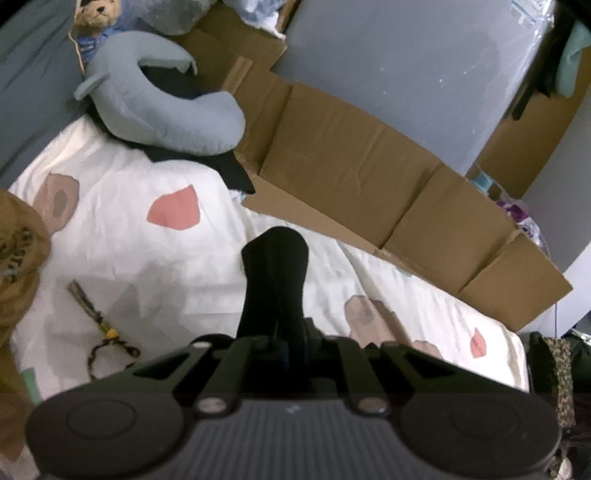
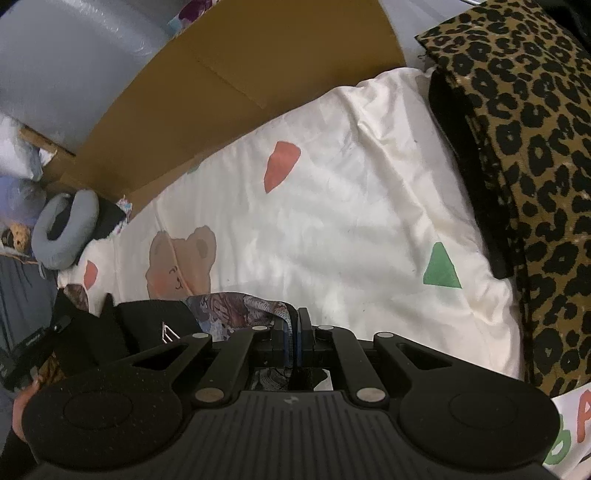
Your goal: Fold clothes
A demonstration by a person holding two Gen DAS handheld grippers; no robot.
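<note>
My left gripper (image 1: 286,343) clenches a black sock (image 1: 275,273), long axis straight ahead over the white printed bedsheet (image 1: 147,266). My right gripper (image 2: 293,343) pinches a patterned grey-blue cloth (image 2: 240,306), trailing leftward toward the left one.

White bedspread (image 1: 155,266) with bear and coloured-shape print covers the bed; flattened cardboard (image 1: 362,173) along far edge; grey wall (image 1: 406,55) beyond.

neck pillow (image 1: 162,110): 1 | teddy bear (image 1: 98,14): 1 | leopard-print cloth (image 2: 524,147): 1 | cardboard sheet (image 1: 369,173): 1
</note>
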